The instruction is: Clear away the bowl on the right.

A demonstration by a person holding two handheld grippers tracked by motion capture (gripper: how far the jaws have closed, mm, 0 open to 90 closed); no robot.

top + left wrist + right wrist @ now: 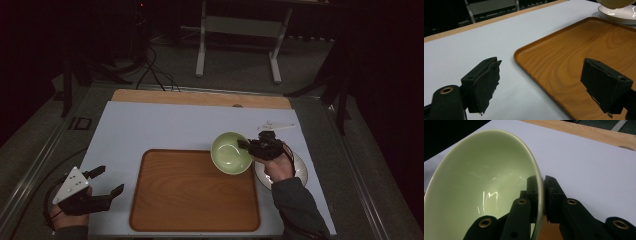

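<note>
A pale green bowl (230,152) hangs tilted above the far right corner of the wooden tray (195,192). My right gripper (246,145) is shut on its rim: in the right gripper view the bowl (481,182) has one jaw inside its wall and one outside, and my right gripper (541,187) pinches the rim between them. My left gripper (109,180) stands open near the table's front left corner, left of the tray. In the left gripper view my left gripper (544,82) has nothing between its jaws, and the tray (574,55) lies ahead to the right.
A white plate (300,172) lies on the table right of the tray, under the person's right hand; the plate (621,15) also appears far off in the left gripper view. A pale sheet (165,127) covers the tabletop. A white frame (240,30) stands on the floor beyond.
</note>
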